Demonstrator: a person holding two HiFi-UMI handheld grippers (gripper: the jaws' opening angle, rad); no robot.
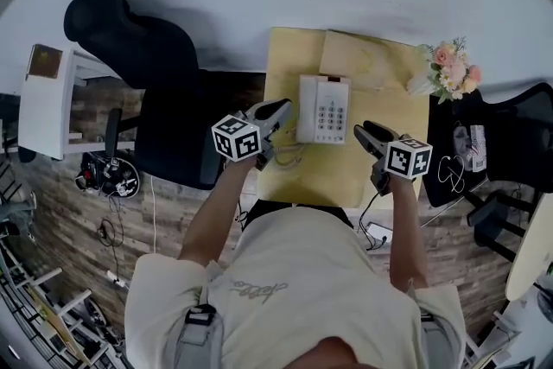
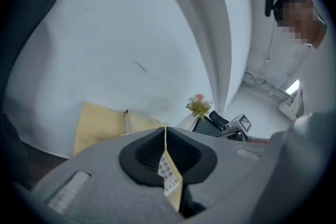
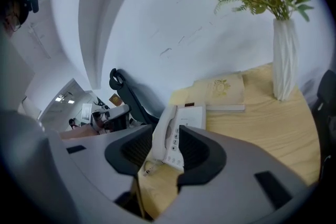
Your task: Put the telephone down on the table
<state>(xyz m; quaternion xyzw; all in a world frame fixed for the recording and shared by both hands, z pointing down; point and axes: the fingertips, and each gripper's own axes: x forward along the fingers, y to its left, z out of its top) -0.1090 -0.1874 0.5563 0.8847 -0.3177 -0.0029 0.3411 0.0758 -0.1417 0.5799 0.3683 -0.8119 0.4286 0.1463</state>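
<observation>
The white telephone (image 1: 323,109) lies flat on the yellow table (image 1: 346,181), in the middle of the picture. The left claw (image 1: 280,110) is just beside the phone's left side, pinched closed on nothing. The right claw (image 1: 361,133) is near its right side, a little open and empty. Pink flowers (image 1: 451,69) stand at the upper right.

Bare table (image 1: 337,177) before telephone (image 1: 324,110); vase (image 3: 285,60) rightward
</observation>
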